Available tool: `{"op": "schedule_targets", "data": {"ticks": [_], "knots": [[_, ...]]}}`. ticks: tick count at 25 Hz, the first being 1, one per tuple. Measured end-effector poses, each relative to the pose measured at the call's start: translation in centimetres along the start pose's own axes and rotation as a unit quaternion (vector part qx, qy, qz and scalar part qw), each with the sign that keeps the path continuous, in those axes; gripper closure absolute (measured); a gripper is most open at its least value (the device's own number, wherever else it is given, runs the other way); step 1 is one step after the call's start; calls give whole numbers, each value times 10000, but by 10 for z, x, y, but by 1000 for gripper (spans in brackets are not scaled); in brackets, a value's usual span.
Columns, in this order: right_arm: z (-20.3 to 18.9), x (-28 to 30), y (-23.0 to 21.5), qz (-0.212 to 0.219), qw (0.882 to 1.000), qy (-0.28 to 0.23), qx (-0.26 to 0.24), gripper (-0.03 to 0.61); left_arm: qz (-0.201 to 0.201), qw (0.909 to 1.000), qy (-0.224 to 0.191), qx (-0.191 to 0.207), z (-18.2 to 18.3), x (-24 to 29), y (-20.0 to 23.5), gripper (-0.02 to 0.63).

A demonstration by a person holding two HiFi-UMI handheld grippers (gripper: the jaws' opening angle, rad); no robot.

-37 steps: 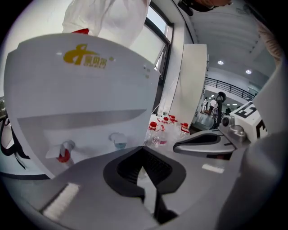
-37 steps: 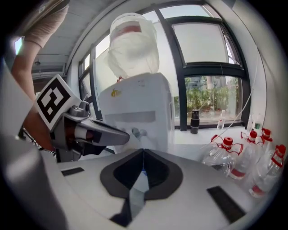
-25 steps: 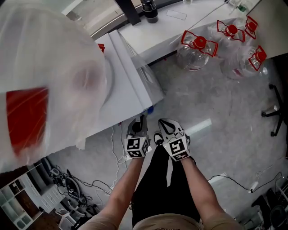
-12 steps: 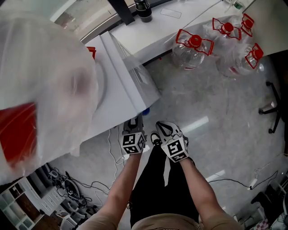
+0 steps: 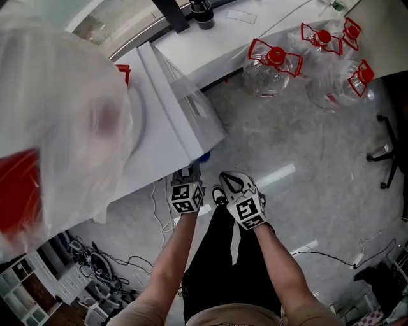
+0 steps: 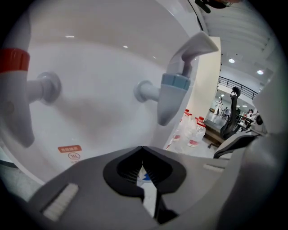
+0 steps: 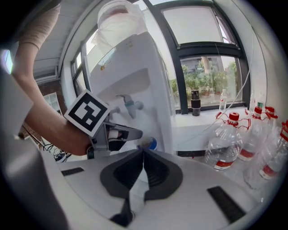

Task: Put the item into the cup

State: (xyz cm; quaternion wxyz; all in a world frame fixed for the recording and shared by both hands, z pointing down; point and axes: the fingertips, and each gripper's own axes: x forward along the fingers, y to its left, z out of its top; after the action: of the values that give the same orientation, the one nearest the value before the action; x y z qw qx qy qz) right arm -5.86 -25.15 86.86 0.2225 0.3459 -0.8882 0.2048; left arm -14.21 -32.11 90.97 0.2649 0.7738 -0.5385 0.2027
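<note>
Fingers (image 7: 120, 174) together, red-capped jugs (image 7: 223, 146) beyond

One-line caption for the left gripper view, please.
Left gripper, jaws shut, faces a white water dispenser with a blue tap and red tap.

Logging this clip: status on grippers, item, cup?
Left gripper shut, empty. Right gripper shut, empty. No item or cup in view. Water dispenser close ahead.

The dispenser (image 5: 175, 111) stands at the left, with a big bottle (image 5: 57, 121) on top of it. Behind it runs the bench (image 5: 229, 41), and a flask (image 5: 203, 13) stands on it. Jugs (image 5: 271, 73) stand on the floor (image 5: 306, 153) at the right, before the bench. The left claw (image 5: 190, 172) is just before the dispenser, and the right claw (image 5: 233, 179) is beside it.
</note>
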Motion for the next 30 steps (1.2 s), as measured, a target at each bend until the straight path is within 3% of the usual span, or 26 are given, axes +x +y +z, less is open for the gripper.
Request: {"op": "schedule_targets", "data": {"ticks": [6, 13, 20, 28, 30], "knots": [[2, 2, 4, 63, 10000, 4, -17, 566, -158, 9998, -132, 75, 3, -3, -7, 595], [4, 1, 9, 132, 9999, -25, -92, 566, 3, 9993, -316, -210, 5, -13, 2, 595], [16, -12, 18, 153, 9998, -122, -71, 566, -2, 9999, -36, -156, -13, -31, -7, 604], [72, -51, 32, 121, 9984, -327, -445, 566, -96, 9997, 70, -222, -1, -83, -32, 604], [87, -64, 37, 104, 9988, -395, -252, 568, -218, 9996, 88, -159, 7, -102, -41, 605]]}}
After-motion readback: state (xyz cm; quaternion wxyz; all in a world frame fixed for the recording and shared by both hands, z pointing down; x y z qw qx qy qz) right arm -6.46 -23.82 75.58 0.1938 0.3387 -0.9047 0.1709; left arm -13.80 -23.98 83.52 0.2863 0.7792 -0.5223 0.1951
